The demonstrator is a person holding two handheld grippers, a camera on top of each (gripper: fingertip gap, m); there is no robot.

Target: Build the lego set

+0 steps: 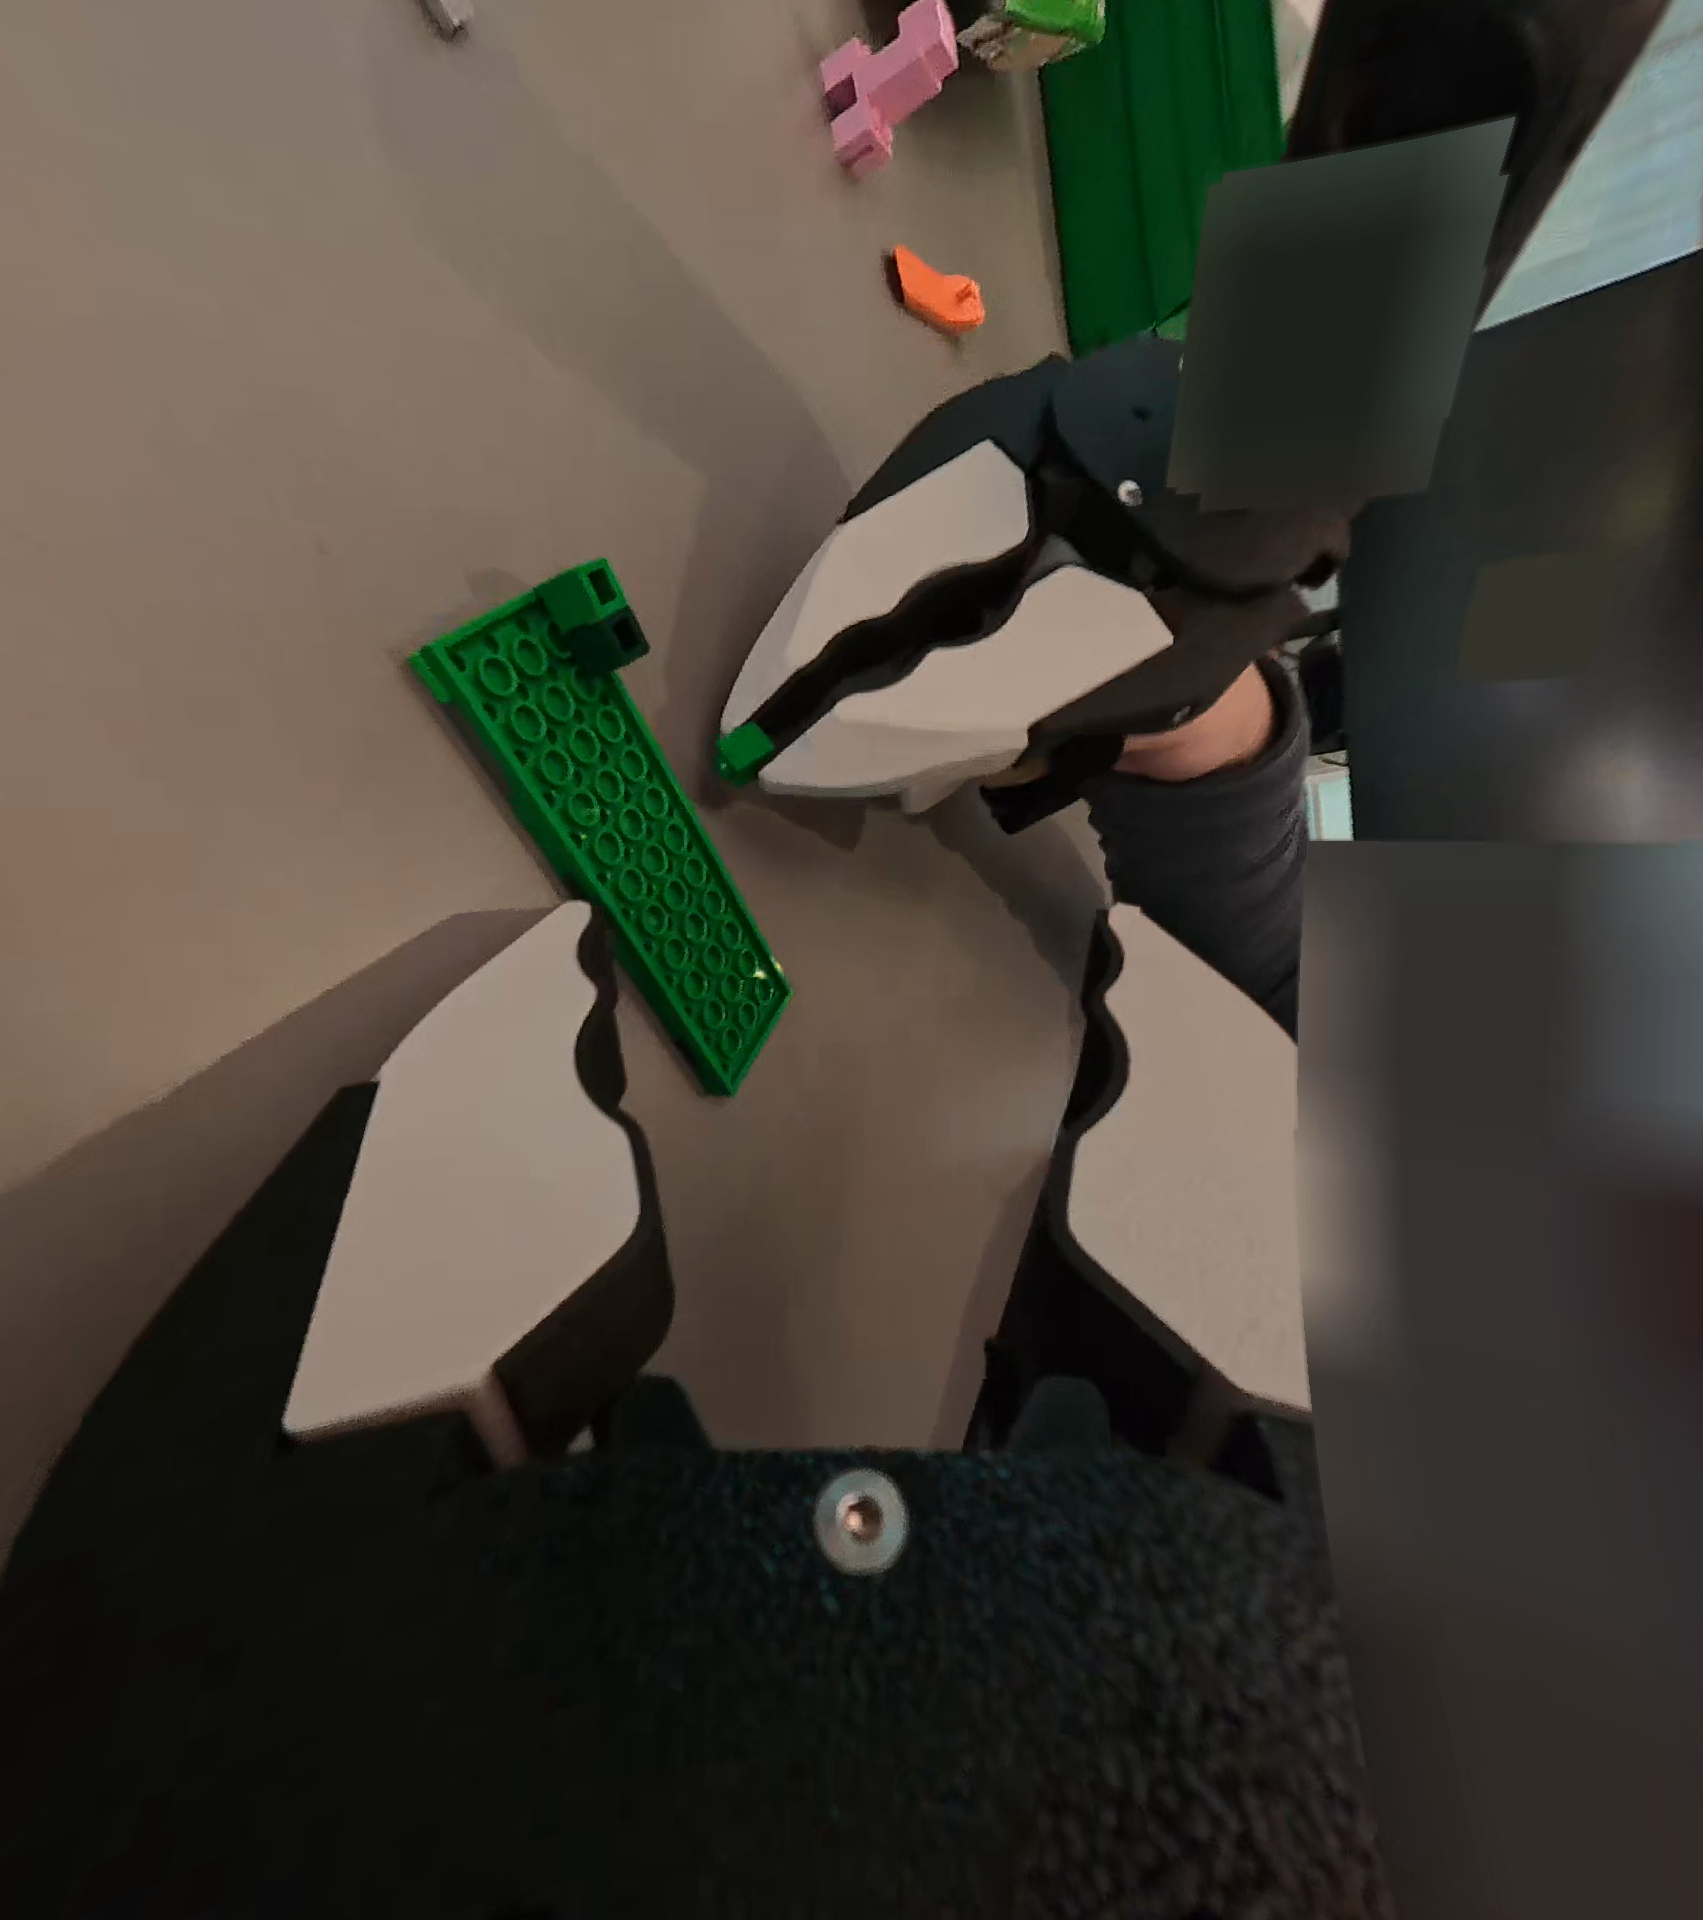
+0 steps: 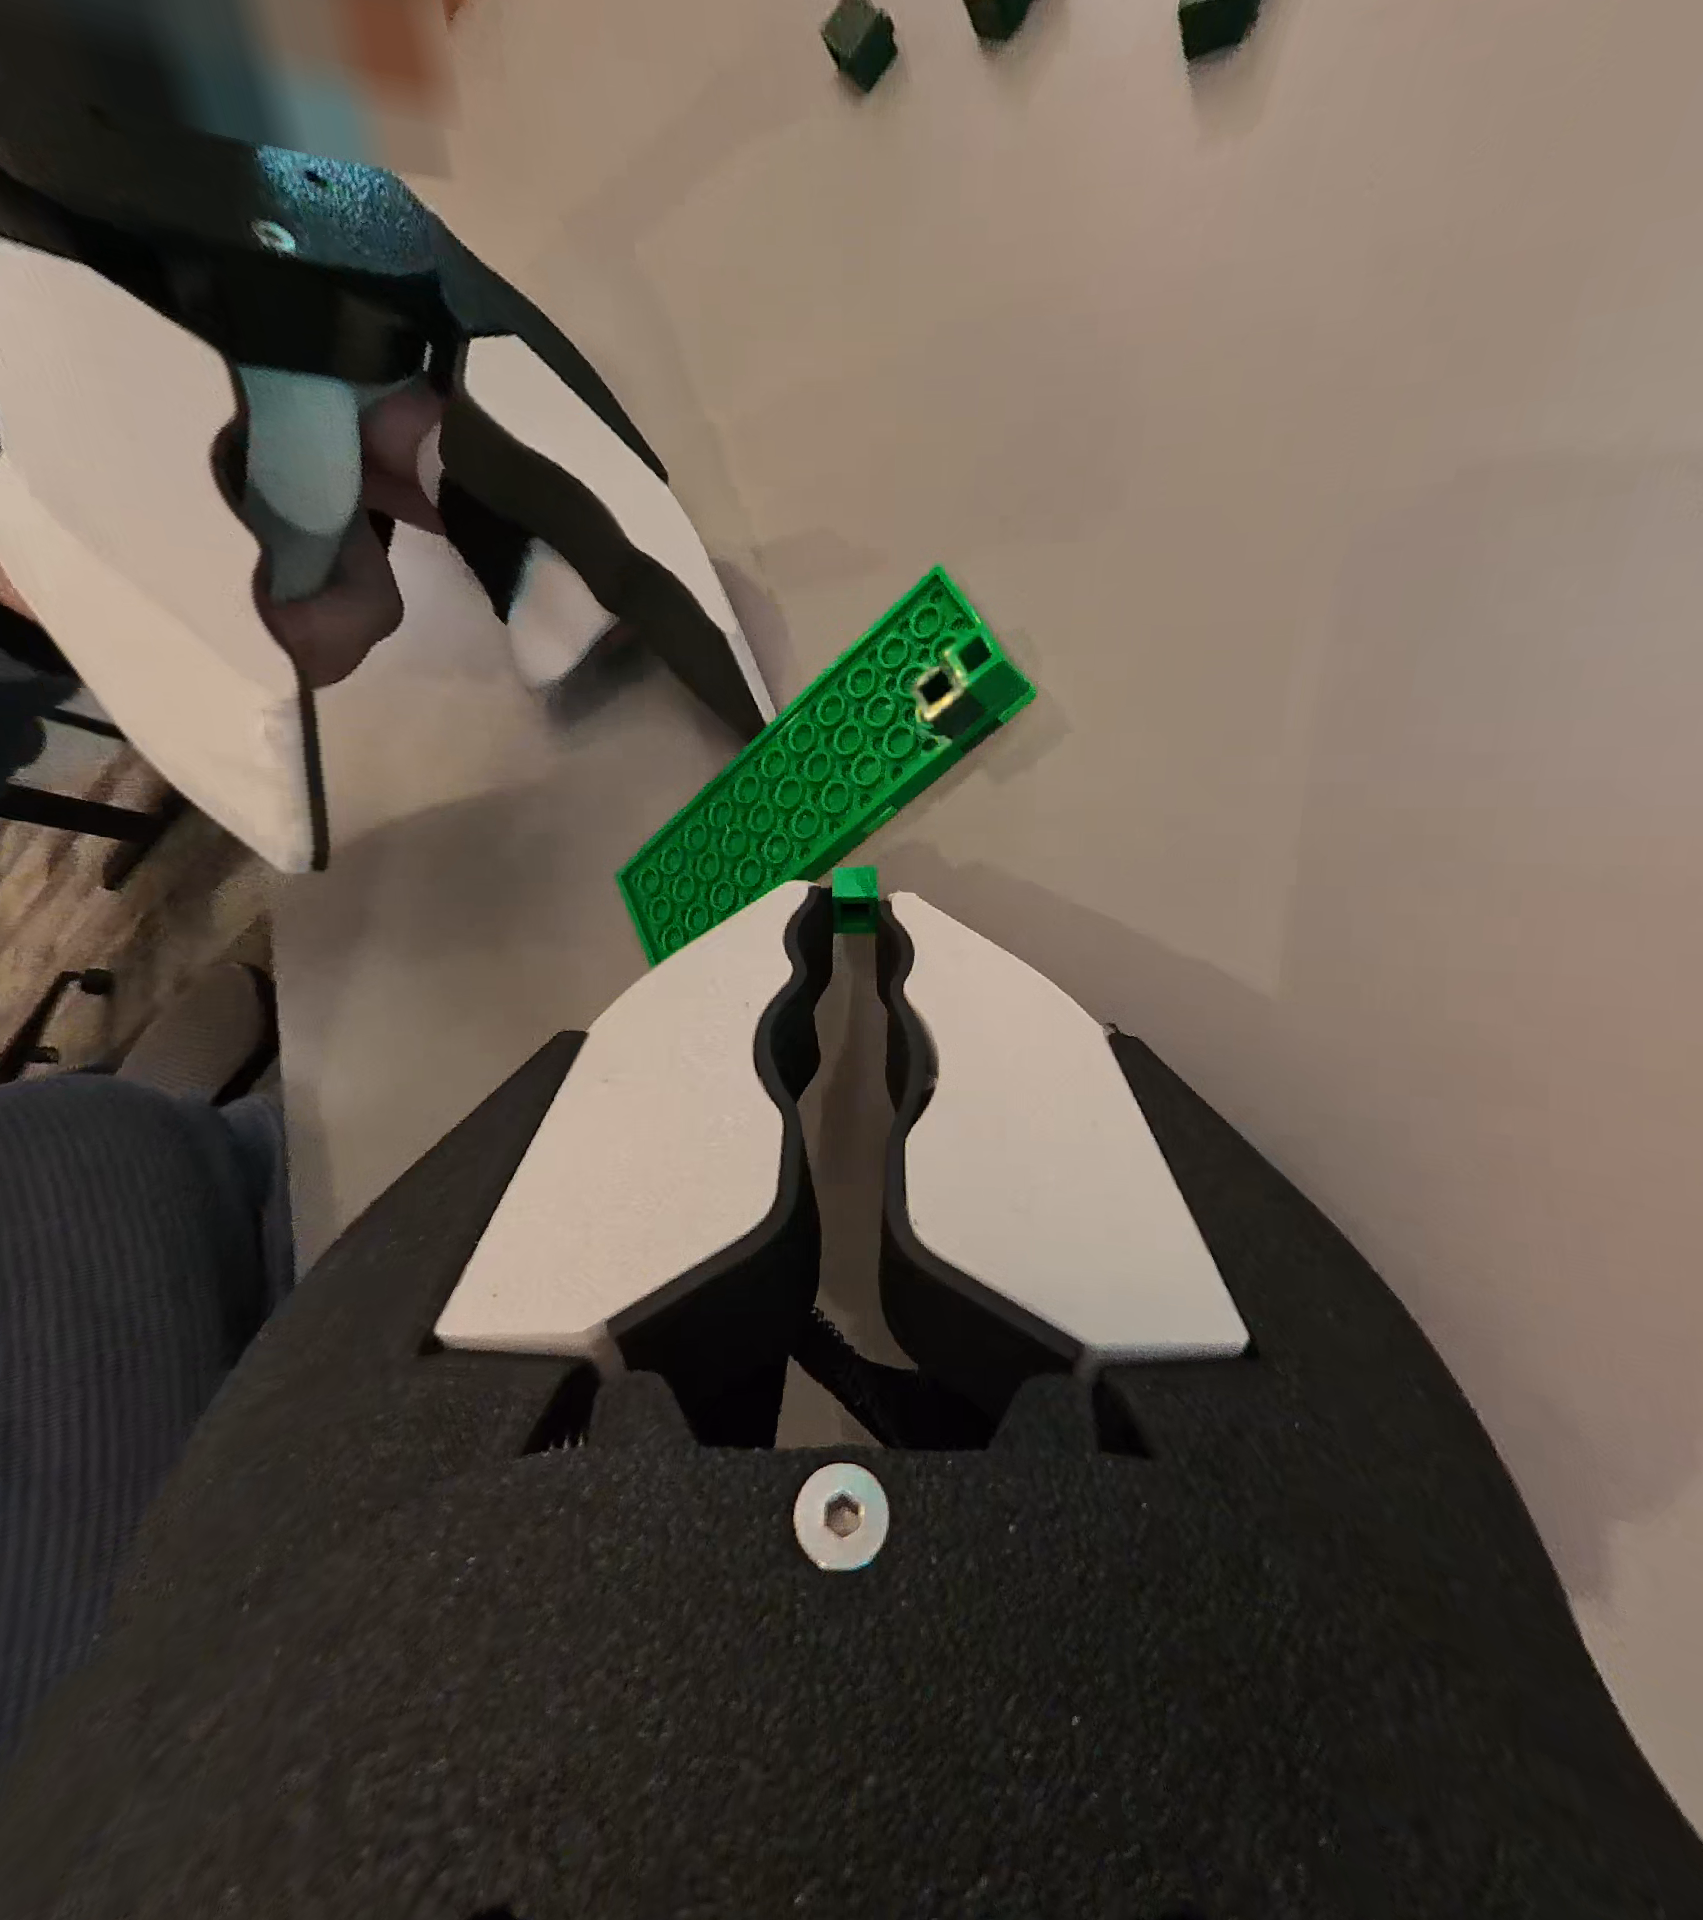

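Two-gripper assembly of a brick set on a matte grey tabletop (image 1: 203, 416). The right gripper (image 2: 853, 902), white-shelled with black wavy inner pads, is clamped at its very tips on a small bright green plastic cube brick (image 2: 854, 900); in the left wrist view the same brick (image 1: 743, 750) protrudes from the fingertips, just beside the long edge of the flat bright green studded plastic baseplate (image 1: 608, 831). The baseplate lies flat on the table, and 2 small dark green bricks (image 1: 598, 621) already sit at 1 of its short ends. The left gripper (image 1: 842, 935) hovers with its fingers wide apart and empty, its left finger near or over the plate's near end; contact cannot be confirmed. Loose parts lie well apart at the far edge: a pink blocky piece (image 1: 883, 83), an orange curved piece (image 1: 938, 289) and, in the right wrist view, 3 dark green cubes (image 2: 859, 42).

Judged risks:
1. The brick is held only by a shallow tip grip, so it may twist or pop out when pressed down.
2. The baseplate appears unrestrained; pressing on 1 edge could slide or tip it unless the left gripper steadies it.
3. Misalignment with the stud grid would leave the brick tilted and half-seated.
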